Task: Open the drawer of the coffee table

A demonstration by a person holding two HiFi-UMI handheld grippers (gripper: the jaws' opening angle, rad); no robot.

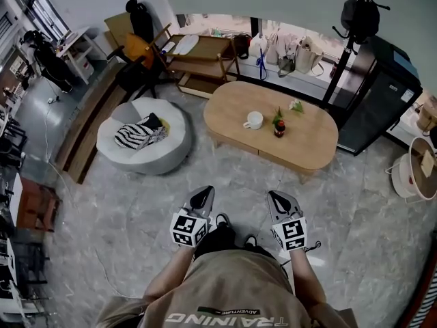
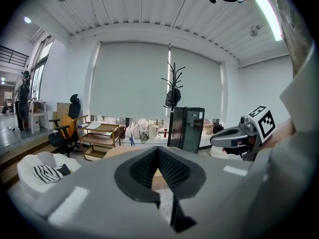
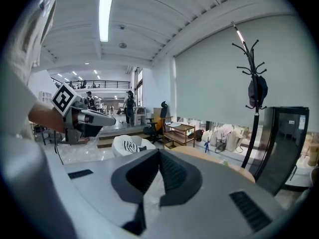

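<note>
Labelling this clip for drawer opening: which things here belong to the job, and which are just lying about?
Job: coffee table, left gripper, right gripper (both shut, not yet at the table).

Lying about: cup and bottle on the tabletop, pouf, striped cloth, coat stand.

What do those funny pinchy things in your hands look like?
The left tongs and right tongs are grey and pointed, with black ridged pads inside. Each carries a white cube of black square markers. The person wears a tan short-sleeved T-shirt.
</note>
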